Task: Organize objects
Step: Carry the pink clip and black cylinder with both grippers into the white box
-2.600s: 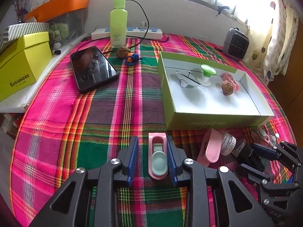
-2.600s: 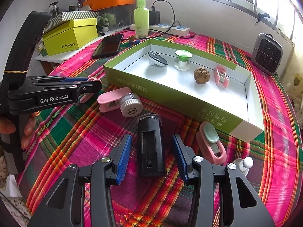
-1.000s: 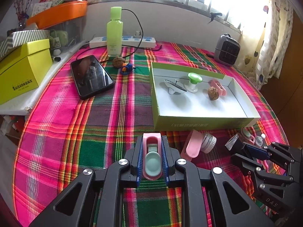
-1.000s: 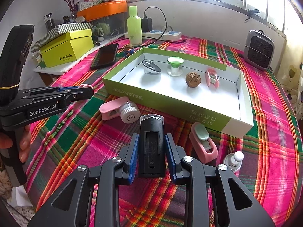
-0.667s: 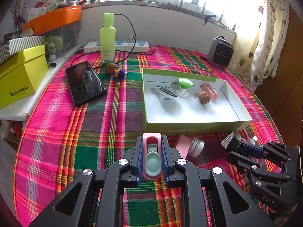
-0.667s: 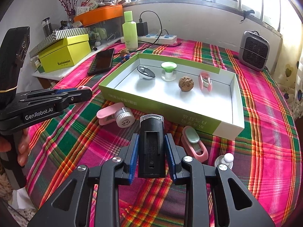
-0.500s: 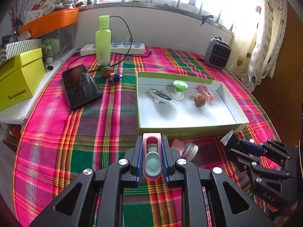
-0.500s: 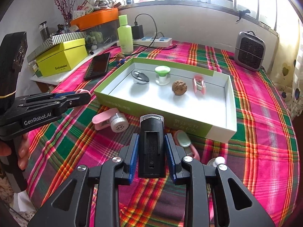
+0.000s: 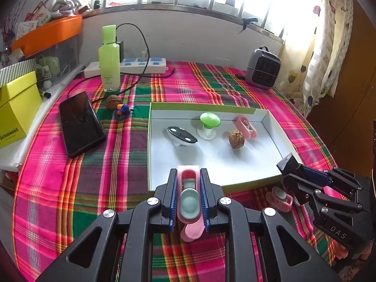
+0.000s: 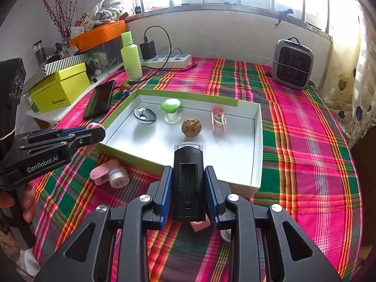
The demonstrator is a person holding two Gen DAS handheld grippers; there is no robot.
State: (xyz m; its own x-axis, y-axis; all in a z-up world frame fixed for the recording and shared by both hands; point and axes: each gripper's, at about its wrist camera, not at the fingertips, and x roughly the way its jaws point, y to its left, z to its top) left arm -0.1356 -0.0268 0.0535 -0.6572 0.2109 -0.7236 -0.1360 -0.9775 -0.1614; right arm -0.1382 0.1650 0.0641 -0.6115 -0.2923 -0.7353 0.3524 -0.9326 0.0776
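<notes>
In the left wrist view my left gripper is shut on a pink clip with a teal pad, held above the near wall of the green-rimmed white box. In the right wrist view my right gripper is shut on a black rectangular device over the box's near edge. Inside the box lie a black-and-white oval piece, a green knob, a walnut and a pink clip. Each gripper shows in the other's view, my right gripper at the right, my left gripper at the left.
On the plaid cloth lie a pink clip with a white cap, another pink clip, a phone, a walnut and a small blue toy. Further back stand a green bottle, power strip, heater and yellow box.
Both grippers stood open around their items on the cloth, then shut on them. Since then both have risen and moved forward to the box's near edge.
</notes>
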